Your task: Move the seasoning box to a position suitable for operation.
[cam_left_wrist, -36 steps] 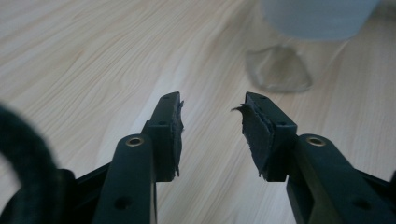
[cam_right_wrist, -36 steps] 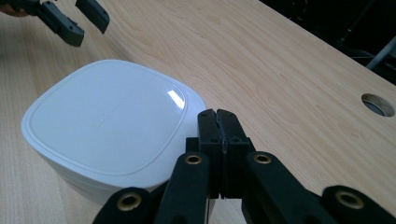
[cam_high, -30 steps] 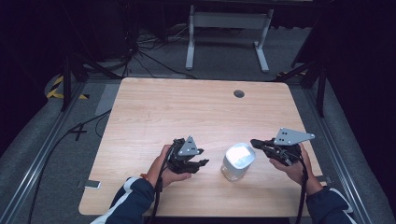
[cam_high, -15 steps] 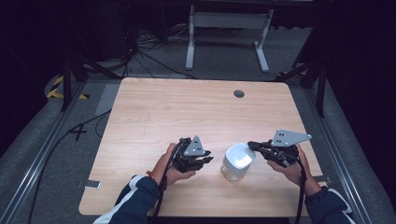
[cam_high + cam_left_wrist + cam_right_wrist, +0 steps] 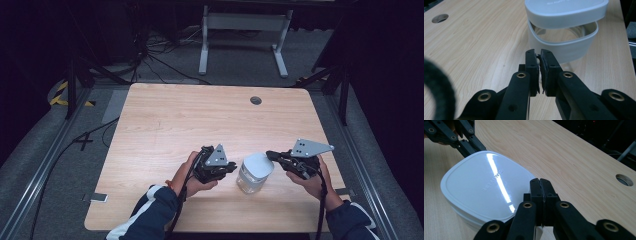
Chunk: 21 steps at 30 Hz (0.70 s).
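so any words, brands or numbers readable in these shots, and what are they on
Raised lettering across the top of the white lid, right gripper view: seen reversed and washed by glare, too faint to read.
Small pale print on the lid's side edge, left gripper view: too blurred to read.
The grippers and the wooden table show no readable text, label or number.

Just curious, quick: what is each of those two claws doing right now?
Left gripper: just closed, pinching the clear white-lidded square plastic container's rim.
Right gripper: shut, against its lid edge.
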Tool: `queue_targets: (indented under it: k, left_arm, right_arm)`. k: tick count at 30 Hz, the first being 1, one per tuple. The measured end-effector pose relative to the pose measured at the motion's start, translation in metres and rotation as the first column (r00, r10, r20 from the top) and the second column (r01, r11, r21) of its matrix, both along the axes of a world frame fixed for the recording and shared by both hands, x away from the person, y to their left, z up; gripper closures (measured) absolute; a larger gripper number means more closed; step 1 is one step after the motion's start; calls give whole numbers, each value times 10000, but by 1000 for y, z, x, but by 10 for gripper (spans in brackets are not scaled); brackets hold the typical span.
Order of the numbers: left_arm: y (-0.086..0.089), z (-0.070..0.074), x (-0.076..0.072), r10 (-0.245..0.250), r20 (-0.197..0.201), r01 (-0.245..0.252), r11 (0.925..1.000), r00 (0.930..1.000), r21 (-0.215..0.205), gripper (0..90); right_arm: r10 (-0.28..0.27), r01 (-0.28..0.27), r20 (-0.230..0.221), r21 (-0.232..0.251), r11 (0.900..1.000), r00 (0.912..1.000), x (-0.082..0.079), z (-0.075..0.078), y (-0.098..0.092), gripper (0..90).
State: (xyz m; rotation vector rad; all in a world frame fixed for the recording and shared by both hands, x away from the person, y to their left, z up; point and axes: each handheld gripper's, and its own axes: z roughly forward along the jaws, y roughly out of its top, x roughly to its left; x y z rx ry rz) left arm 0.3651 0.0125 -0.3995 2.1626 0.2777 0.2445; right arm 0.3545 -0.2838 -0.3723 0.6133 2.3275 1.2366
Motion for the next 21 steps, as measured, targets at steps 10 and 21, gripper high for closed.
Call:
queue_targets:
  k: [10,21]
  left_arm:
    - [-13,6,-1,-103,193,107,9997,9998,-198,892]
    - [-16,12,0,-53,264,67,9986,9996,-534,894]
  right_arm:
    - [7,-7,-102,-55,10000,9999,1,-1,-1,900]
    - [66,-66,9,-141,9999,10000,0,0,-1,900]
